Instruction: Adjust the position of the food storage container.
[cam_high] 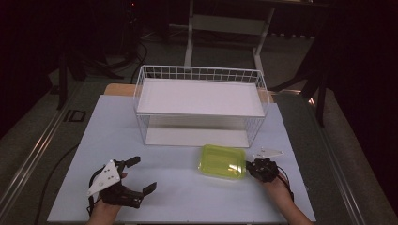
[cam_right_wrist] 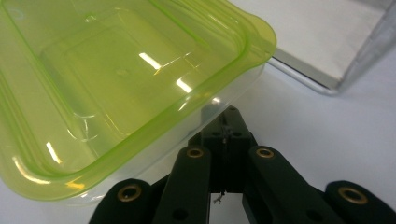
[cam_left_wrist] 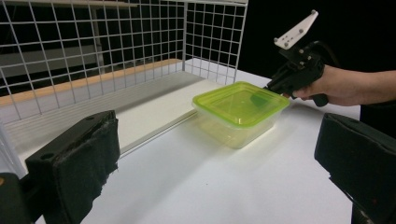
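Now my right gripper (cam_high: 249, 167), jaws together, presses against the box (cam_high: 222, 161) at centre right of the high view. My left gripper (cam_high: 138, 174) rests at lower left, jaws apart.

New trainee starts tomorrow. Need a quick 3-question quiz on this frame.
1. True or false: the left tongs stand open with nothing between them.
2. Where do the shut right tongs sit? A) inside the wire rack B) against the side of the green-lidded container C) flat on the rack's top shelf
3. Fill in: the container rests on the white ____, in front of the rack.

Key: 1 true; 2 B; 3 table
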Tool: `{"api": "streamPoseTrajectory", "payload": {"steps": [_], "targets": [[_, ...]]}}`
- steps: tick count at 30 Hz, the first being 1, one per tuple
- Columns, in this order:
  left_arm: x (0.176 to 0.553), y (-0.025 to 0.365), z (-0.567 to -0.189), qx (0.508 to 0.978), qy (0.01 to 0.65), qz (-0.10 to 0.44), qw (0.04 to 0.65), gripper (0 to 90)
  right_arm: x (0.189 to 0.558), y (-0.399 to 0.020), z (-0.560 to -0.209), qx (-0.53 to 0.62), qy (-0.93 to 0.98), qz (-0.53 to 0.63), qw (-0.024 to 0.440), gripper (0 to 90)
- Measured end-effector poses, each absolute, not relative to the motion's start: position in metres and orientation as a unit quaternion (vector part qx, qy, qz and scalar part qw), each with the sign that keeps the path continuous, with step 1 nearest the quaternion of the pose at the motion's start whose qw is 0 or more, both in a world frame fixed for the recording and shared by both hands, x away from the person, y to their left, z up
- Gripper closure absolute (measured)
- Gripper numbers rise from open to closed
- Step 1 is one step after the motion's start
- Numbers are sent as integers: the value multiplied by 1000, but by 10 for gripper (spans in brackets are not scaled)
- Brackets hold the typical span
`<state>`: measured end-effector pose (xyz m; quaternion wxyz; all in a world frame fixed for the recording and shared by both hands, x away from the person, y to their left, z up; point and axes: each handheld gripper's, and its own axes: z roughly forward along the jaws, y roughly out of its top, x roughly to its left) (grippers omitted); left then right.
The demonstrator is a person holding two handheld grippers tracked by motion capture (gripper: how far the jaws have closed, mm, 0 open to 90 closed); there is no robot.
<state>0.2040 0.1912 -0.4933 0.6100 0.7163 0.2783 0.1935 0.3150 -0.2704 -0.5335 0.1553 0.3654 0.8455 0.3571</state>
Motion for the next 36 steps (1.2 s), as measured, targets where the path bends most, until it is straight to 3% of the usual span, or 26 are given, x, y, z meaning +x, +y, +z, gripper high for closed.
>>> {"api": "streamPoseTrajectory", "payload": {"steps": [11,23,36], "targets": [[202,191,-492,717,276,195,610,10,321,-260,-536,360,849,355,152,899],[202,189,-492,718,274,195,609,9,303,-273,-527,365,843,365,154,899],[202,189,-492,717,274,193,611,9,317,-245,-536,361,845,369,137,899]]}}
